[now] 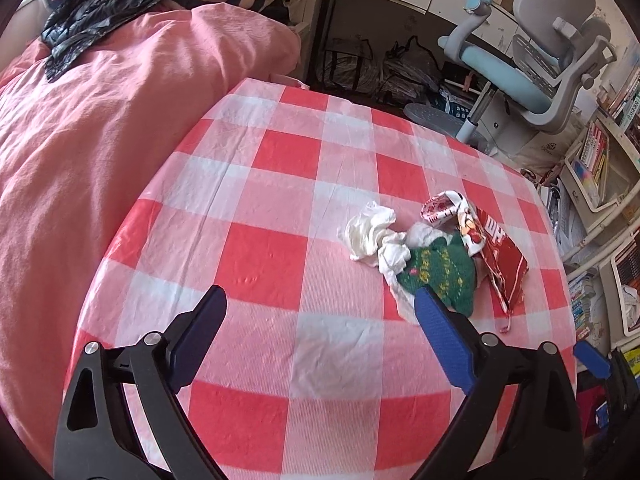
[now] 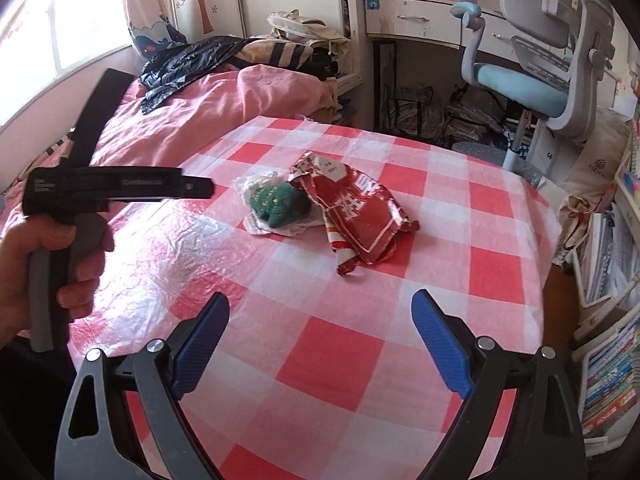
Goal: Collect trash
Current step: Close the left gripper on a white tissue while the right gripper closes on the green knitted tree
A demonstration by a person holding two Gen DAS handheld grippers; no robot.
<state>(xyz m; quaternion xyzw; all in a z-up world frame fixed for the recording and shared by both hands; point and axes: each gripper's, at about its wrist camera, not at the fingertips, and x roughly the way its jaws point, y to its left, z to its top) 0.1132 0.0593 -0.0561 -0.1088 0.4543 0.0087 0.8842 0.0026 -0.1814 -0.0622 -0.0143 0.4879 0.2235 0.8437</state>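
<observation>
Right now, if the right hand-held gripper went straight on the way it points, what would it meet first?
Probably the red snack wrapper, lying ahead of the open right hand-held gripper on the checked tablecloth. Bare cloth lies between; depth is uncertain.

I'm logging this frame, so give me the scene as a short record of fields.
surface: checkered tablecloth, red, pink and white
trash pile: red snack wrapper, crumpled white tissue, green knitted item, all touching in one cluster
left tool: open, holding nothing, short of the pile
right tool: open, holding nothing, short of the pile
background: pink bedding, black plastic bag on it, blue-grey desk chair
</observation>
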